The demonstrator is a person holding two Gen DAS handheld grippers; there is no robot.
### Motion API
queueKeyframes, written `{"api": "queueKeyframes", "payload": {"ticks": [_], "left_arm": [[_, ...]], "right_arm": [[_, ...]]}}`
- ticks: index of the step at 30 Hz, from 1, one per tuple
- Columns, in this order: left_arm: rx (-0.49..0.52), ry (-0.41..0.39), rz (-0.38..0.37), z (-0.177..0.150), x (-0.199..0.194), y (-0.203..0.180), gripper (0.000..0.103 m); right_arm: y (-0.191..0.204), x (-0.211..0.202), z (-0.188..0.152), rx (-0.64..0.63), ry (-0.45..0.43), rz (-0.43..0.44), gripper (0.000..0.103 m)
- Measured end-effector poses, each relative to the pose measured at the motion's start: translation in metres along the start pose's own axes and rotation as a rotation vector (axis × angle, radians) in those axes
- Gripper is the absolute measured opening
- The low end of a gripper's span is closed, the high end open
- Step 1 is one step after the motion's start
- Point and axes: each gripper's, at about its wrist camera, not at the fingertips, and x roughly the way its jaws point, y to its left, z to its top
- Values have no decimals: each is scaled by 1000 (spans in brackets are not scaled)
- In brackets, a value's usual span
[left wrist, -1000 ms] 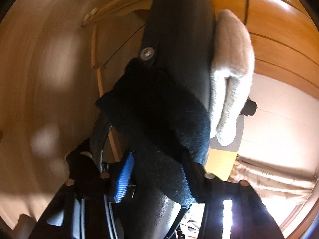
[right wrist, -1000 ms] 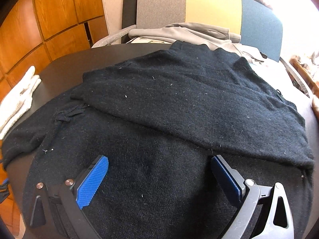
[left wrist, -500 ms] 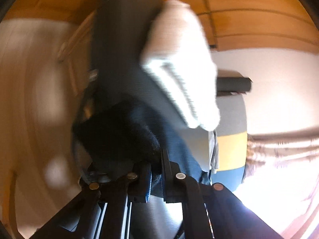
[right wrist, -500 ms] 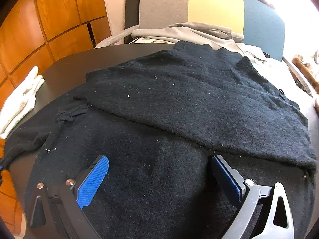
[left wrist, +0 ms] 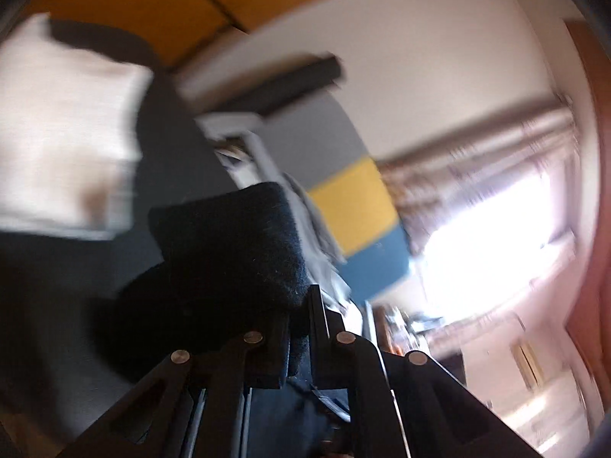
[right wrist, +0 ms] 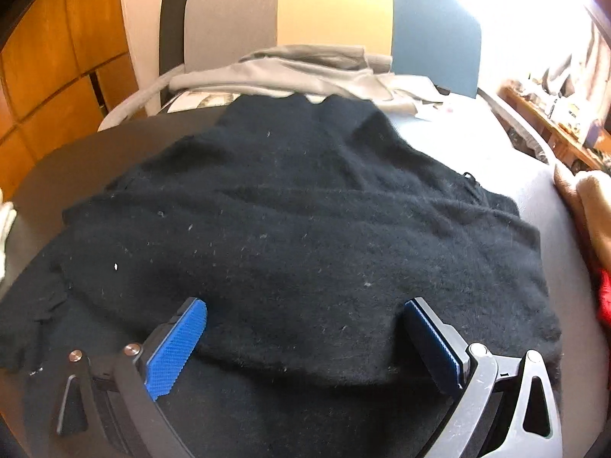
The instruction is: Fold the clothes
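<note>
Left wrist view, blurred: the left gripper (left wrist: pixel 299 328) has its jaws pressed together, pinching a fold of the black sweater (left wrist: pixel 233 244), which bunches up just ahead of them above the dark bench (left wrist: pixel 57 286). A white cloth (left wrist: pixel 65 145) lies on the bench at the left; a grey, yellow and blue chair (left wrist: pixel 343 191) stands behind.

Right wrist view: the right gripper (right wrist: pixel 301 339) hangs over the sweater (right wrist: pixel 305 221), jaws spread wide with blue pads (right wrist: pixel 175 347) on either side of a folded edge, gripping nothing. The sweater lies spread across the bench (right wrist: pixel 95 152). Grey clothes (right wrist: pixel 305 72) are piled before the chair (right wrist: pixel 324 11).
</note>
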Motion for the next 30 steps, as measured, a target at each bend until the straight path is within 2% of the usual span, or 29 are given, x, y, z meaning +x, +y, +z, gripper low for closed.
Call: {"api": "queueKeyframes", "payload": {"ticks": [3, 6, 12, 15, 22, 23, 24, 26, 28, 30], "left_arm": [[62, 85, -68, -19, 18, -51, 5], [105, 178, -119, -41, 65, -83, 5], [163, 334, -148, -65, 149, -117, 5], [182, 429, -112, -90, 189, -114, 5], [268, 605, 56, -142, 268, -79, 6], [285, 622, 90, -148, 276, -74, 9], [300, 629, 116, -152, 280, -71, 22], [349, 649, 144, -159, 285, -70, 30], [397, 632, 157, -161, 279, -74, 42], [404, 572, 134, -154, 257, -79, 53]], "right_arm": [[-2, 0, -2, 6, -5, 11, 103], [-3, -3, -2, 11, -17, 18, 103], [-4, -1, -3, 17, -33, 34, 103], [-6, 0, -3, 26, -40, 48, 103], [-6, 1, -3, 31, -44, 57, 103], [-6, 1, -3, 30, -44, 56, 103], [-5, 0, -3, 29, -44, 54, 103], [-5, 0, -4, 30, -45, 53, 103], [-5, 0, -3, 29, -44, 51, 103], [-5, 0, -3, 27, -44, 49, 103]]}}
